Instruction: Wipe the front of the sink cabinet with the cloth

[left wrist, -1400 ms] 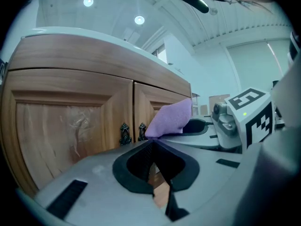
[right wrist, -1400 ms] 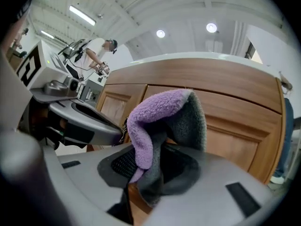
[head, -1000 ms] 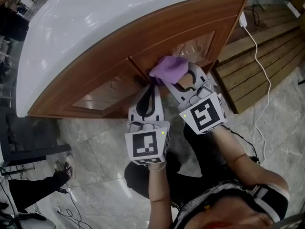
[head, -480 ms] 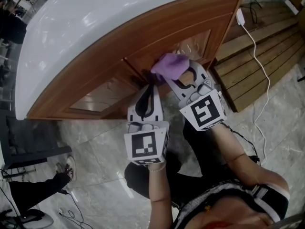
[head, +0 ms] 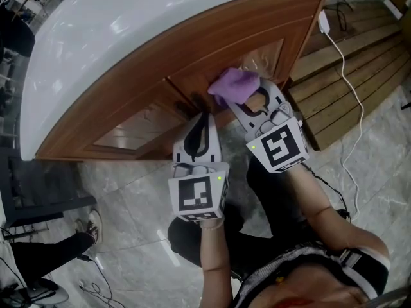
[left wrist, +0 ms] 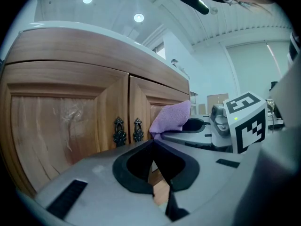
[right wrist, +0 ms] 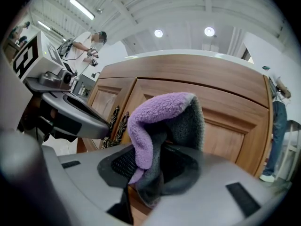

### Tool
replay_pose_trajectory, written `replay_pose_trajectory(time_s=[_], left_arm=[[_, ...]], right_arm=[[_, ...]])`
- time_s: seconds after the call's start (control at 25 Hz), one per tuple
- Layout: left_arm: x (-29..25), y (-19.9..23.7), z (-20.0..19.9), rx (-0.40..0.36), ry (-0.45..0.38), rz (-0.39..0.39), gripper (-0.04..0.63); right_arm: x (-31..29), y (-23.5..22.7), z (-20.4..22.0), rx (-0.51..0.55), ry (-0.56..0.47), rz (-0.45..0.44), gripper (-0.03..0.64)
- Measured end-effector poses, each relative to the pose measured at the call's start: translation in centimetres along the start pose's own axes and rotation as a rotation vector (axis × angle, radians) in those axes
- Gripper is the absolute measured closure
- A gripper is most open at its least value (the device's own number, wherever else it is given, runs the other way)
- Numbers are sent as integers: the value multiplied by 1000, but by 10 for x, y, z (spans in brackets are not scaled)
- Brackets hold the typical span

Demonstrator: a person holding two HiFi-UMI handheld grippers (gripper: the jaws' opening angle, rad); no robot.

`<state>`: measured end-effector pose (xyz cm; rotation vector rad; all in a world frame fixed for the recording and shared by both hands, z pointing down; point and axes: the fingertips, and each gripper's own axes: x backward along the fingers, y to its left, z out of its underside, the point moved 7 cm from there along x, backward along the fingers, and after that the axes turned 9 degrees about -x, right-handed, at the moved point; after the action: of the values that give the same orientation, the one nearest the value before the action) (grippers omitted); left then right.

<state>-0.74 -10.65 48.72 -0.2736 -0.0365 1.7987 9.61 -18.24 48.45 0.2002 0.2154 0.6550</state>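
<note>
Gripping the purple cloth (head: 234,85) between its two jaws, the right gripper (head: 249,101) is held up at the front of the sink cabinet (head: 192,56). Its jaws are closed down on the lower part of the cloth. In the right gripper view the cloth (right wrist: 162,126) rises out of the jaws with its long axis running away from the gripper (right wrist: 157,166) toward the wood. Its top is folded over to the left, so the purple fleece faces out and a grey side shows behind. From the head view the bunched end points at the right-hand door, at the inner upper corner of its panel, and seems to meet the wood there.

The left gripper (head: 204,114) hangs just beside it, aimed at the seam between the two doors. In its own view the left gripper (left wrist: 153,147) has its jaws brought together at the tips, with only the cabinet's wood showing through the gap behind them.

Both cabinet doors are shut, so what is inside cannot be seen. Two dark ornate handles (left wrist: 126,131) sit side by side at the seam. A white countertop (head: 128,24) curves over the cabinet. Each gripper carries a marker cube (head: 198,196) printed with a black-and-white square pattern. A white cable (head: 350,76) trails across wooden slats (head: 366,43) at the right.
</note>
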Motion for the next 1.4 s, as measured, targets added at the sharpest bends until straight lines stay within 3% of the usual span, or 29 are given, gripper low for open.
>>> replay_pose_trajectory(time_s=[1.4], left_arm=[[-21, -24, -2, -11, 1, 69, 595]], right_arm=[[40, -82, 35, -64, 97, 210, 454]])
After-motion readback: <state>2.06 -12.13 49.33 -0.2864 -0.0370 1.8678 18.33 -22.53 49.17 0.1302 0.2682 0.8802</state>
